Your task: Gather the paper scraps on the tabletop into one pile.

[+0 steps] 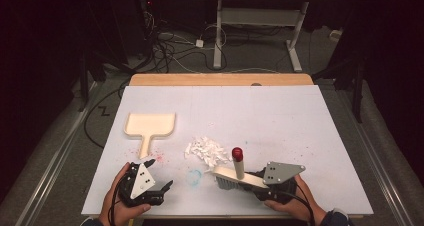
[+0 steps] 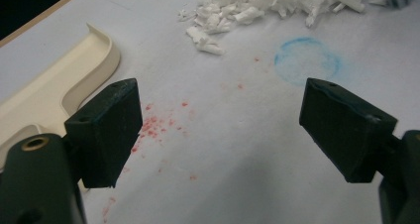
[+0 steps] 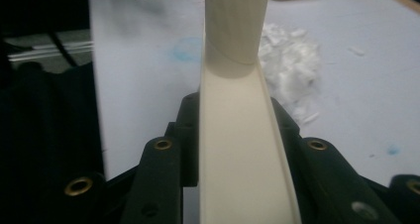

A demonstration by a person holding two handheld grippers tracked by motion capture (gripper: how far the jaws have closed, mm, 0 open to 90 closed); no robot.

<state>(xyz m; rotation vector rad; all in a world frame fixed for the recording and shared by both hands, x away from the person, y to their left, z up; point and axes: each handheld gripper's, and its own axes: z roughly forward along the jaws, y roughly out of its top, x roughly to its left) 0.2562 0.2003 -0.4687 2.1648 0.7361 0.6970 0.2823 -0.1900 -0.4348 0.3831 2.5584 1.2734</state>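
1. High view shows a cream brush (image 1: pixel 239 175) in the lower middle of the frame, right of centre, on the white table cover (image 1: pixel 280 116); its handle stands up with a red tip, and grey bristles point down at its left end.
2. The right gripper (image 1: pixel 260 182) is closed on the flat back of the brush. In the right gripper view the cream body (image 3: pixel 242 149) sits tight between the two black jaws, and its top and bottom are cut off by the frame edges.
3. A pile of white paper scraps (image 1: pixel 207 150) lies just beside the brush, to its upper left. In the right gripper view the pile is blurred behind the handle.
4. A blue ring mark (image 1: pixel 194 176) is on the cover left of the bristles.
5. The left gripper (image 1: pixel 167 187) is at the lower left of the high view, with its jaws wide open and nothing between them; the left gripper view shows red specks (image 2: pixel 156 127) on the cover between them.
6. A cream dustpan (image 1: pixel 149 127) lies at centre left of the high view, handle toward the left gripper. In the left gripper view only its edge shows, partly hidden by the left jaw.
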